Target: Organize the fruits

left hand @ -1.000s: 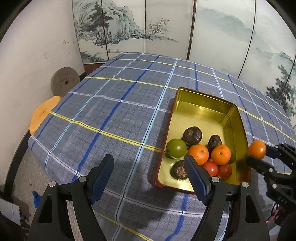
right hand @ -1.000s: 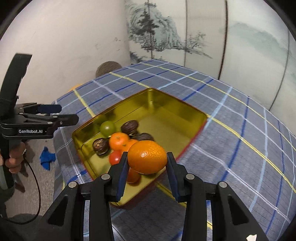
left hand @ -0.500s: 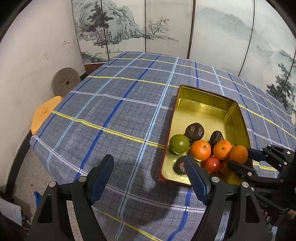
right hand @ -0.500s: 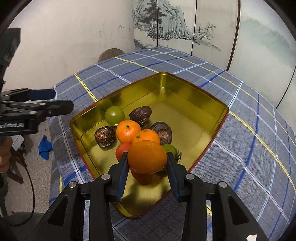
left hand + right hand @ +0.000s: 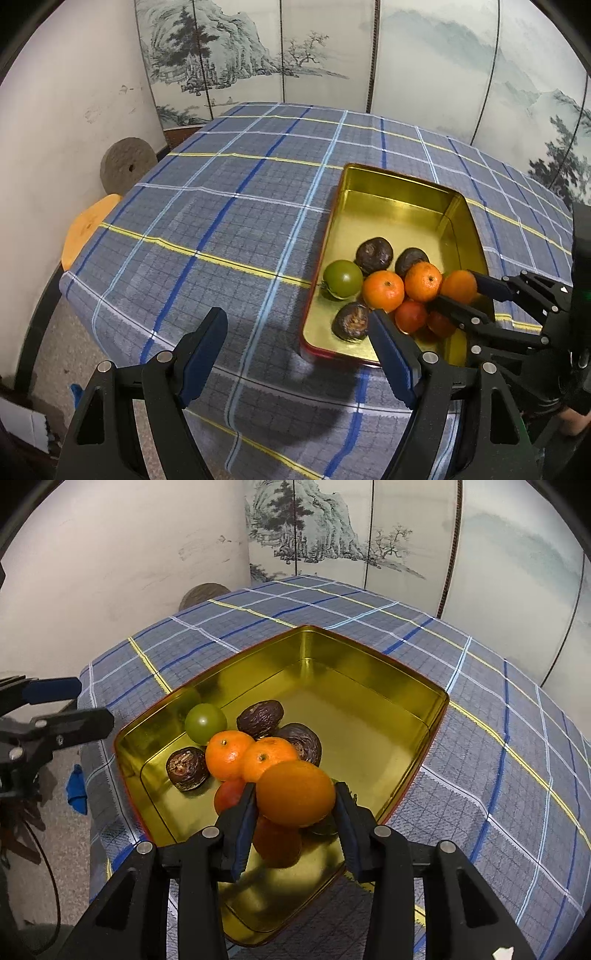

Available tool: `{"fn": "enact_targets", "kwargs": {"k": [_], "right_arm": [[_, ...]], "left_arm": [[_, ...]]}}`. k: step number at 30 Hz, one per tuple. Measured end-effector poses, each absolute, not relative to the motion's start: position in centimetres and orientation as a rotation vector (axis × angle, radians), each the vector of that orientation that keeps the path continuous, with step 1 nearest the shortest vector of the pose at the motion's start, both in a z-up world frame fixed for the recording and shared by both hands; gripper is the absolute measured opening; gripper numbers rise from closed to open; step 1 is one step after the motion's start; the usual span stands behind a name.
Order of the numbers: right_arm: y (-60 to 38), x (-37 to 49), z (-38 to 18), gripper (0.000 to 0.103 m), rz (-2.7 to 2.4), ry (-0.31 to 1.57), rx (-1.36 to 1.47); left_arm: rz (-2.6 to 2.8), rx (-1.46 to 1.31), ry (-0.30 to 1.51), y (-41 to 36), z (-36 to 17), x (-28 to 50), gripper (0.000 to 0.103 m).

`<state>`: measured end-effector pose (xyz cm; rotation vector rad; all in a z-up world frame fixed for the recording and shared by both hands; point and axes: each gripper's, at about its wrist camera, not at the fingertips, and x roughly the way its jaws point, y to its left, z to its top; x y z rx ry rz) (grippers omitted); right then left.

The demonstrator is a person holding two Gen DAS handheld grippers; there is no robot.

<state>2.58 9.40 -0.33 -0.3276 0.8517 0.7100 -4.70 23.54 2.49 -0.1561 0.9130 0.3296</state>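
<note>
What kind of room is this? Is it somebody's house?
Probably a room in a home: a table under a checked tablecloth, a painted folding screen behind it, and a gold tin of fruit on top.

Black left gripper point(image 5: 295, 354) — blue pads point(image 5: 201, 356), 4 silver screws.

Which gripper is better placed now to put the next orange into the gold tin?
The right gripper: its jaws, just easing open, still have the orange between them above the fruit pile in the gold tin. The left gripper is open and empty beside it.
</note>
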Motion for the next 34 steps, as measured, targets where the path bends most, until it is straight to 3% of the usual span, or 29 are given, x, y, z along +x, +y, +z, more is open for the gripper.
{"fn": "enact_targets", "kwargs": {"k": [6, 13, 17, 34], "right_arm": [[9.2, 2.0, 0.1, 0.049, 0.707, 0.853, -0.315], [8.5, 0.7, 1.4, 0.069, 0.703, 0.842, -0.3], [7.7, -0.3, 2.1, 0.086, 0.692, 0.838, -0.299], [5.9, -1.6, 2.7, 0.09, 0.675, 0.835, -0.271]], "left_arm": [[0.321, -0.14, 0.927, 22.5, 2.5, -4.5, 0.079], [0.324, -0.127, 0.931, 21.9, 2.7, -4.6, 0.079], [0.313, -0.125, 0.93, 21.5, 2.8, -4.7, 0.079], [0.27, -0.102, 0.932, 19.5, 3.1, -4.6, 0.079]]}}
